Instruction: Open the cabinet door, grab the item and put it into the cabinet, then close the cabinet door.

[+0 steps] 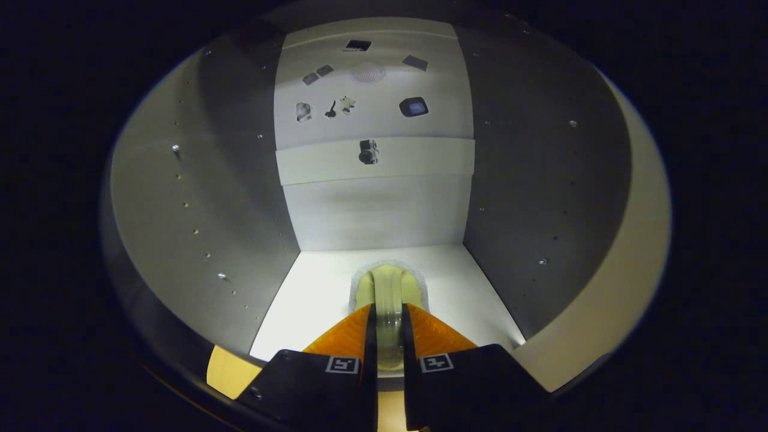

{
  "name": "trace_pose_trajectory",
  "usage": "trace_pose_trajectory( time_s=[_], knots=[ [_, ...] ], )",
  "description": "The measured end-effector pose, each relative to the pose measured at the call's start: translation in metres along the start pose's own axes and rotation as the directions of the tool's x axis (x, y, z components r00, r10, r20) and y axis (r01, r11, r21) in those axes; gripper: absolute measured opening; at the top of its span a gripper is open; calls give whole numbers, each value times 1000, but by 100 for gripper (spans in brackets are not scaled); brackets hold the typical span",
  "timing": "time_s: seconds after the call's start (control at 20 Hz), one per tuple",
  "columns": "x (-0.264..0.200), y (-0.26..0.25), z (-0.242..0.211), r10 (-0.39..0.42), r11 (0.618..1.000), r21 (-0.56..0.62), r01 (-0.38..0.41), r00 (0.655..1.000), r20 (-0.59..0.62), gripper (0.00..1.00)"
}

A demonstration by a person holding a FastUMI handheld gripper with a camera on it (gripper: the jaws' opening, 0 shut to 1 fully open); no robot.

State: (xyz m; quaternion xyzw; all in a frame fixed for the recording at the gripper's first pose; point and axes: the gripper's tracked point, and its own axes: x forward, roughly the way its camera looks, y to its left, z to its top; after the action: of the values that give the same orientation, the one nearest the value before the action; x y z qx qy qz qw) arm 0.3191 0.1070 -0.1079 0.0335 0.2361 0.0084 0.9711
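Item [389, 294] clamped betw claw [389, 312] fingers, inside cabinet [378, 210]

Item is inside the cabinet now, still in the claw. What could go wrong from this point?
1. The claw grips a thin, pale, glassy-looking item by its edge; whether it rests on the cabinet floor is unclear, so opening now might drop or tip it.
2. It sits near the front of the floor, so pulling back could drag it out.
3. The side walls are close; a crooked withdrawal could bump them.
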Motion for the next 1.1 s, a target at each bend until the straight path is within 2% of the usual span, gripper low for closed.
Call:
trace_pose_trajectory(
  time_s=[0.2,0.45,0.55,0.9,1.1],
  knots=[
    [28,2,-10,-17,999,-37,17,1000,-21,22],
    [53,-1,-9,-35,999,-18,35,999,-30,22],
    [59,-5,-5,-53,999,-8,53,998,-20,26],
    [54,-9,0,-53,999,2,53,999,3,97],
    [30,-12,26,-50,999,18,49,994,96,98]
  ],
)
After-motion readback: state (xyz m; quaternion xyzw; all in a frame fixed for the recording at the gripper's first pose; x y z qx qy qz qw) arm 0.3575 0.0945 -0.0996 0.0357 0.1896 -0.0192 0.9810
